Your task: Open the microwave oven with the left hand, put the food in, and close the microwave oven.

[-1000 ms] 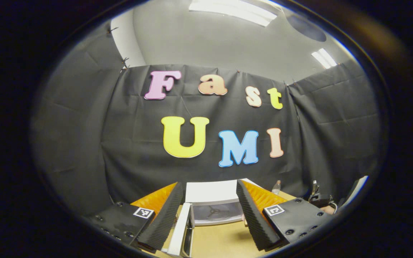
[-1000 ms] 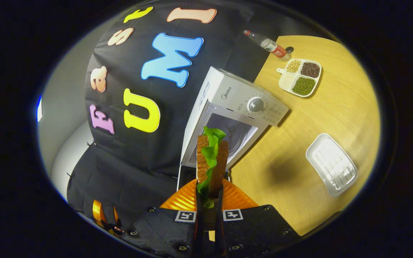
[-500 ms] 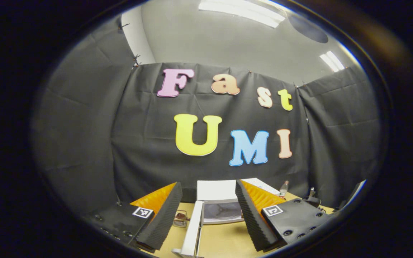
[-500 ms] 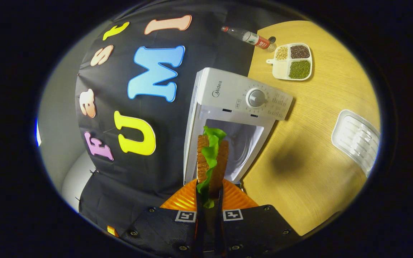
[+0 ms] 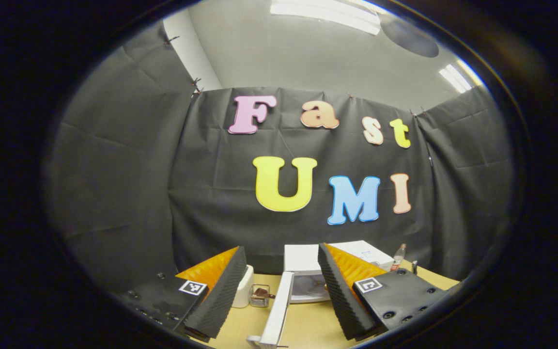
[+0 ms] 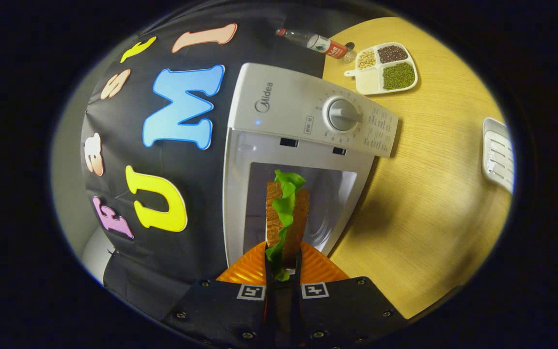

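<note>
A sandwich of two brown bread slices with green lettuce stands on edge between the fingers of my right gripper, which is shut on it. Right behind it gapes the open cavity of the white microwave, seen tilted, with a round dial on its panel. In the left gripper view the same microwave sits low and far off, its door swung out toward me. My left gripper is open with nothing between its fingers, held back from the door.
On the wooden table lie a divided dish of beans, a bottle by the cloth wall and a white tray at the right. In the left gripper view a white container and a small glass jar stand left of the door.
My right gripper has carried the sandwich closer to the microwave opening, which now looms larger. The left gripper has drifted left and back, so the door appears more to the right.
</note>
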A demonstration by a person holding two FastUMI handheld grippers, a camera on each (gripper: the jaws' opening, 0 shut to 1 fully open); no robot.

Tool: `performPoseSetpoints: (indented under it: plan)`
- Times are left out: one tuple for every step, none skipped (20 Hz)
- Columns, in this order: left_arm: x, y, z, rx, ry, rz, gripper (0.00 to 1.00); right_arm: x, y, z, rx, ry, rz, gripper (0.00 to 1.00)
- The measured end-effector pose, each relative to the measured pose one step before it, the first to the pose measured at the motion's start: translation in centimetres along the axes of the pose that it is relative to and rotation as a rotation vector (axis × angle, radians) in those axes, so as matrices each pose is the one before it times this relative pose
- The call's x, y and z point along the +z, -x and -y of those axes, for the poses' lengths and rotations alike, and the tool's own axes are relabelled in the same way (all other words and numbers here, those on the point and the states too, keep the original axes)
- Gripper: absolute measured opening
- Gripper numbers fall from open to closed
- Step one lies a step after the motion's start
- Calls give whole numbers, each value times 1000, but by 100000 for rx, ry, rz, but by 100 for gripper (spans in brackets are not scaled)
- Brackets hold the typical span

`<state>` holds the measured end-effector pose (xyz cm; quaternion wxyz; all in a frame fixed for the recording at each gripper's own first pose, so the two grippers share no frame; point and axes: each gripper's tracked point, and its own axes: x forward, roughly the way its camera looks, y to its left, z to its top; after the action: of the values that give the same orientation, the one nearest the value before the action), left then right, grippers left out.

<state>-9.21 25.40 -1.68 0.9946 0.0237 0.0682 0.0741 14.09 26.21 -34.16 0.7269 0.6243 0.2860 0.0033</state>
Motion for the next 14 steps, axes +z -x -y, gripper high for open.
performPoseSetpoints:
  plan:
    - [10,203,-304,1065,32,-389,95,-282,-1041,236,-1629,-702,1031,13]
    - [-155,-20,-471,1155,-49,-502,97,-194,-980,154,-1092,-595,1078,13]
    - [-97,71,-497,1161,-154,-458,95,-152,-1026,62,-1052,-395,1420,13]
    - [-191,51,-507,1200,-29,-469,97,-87,-1135,139,-1046,-764,1708,13]
    - [-195,-15,-468,1139,105,-673,95,-116,-1118,164,-1391,-1115,1567,13]
    - [-276,-106,-525,1228,-69,-734,95,-215,-995,126,-1272,-1226,1373,13]
    - [-184,-131,-493,1444,-374,-789,95,-253,-1117,182,-1185,-1288,1662,13]
    - [-387,-109,-622,1436,-421,-880,95,-247,-863,-56,-447,-1869,2463,13]
    - [-262,-103,-478,1278,-417,-896,95,-104,-994,53,-43,-1733,3405,14]
    - [-240,-193,-426,1199,-324,-1011,95,-267,-802,6,-210,-2222,2936,14]
    - [-267,-260,-446,1001,-277,-1160,95,-404,-778,26,357,-2510,1616,13]
    - [-488,-206,-467,974,-341,-1132,95,-354,-954,-149,954,-3371,1749,13]
    - [-173,-238,-378,870,-391,-1003,95,-143,-854,36,-83,-1573,986,18]
    - [-369,-513,-180,638,-208,-921,95,-295,-765,-52,-573,212,946,18]
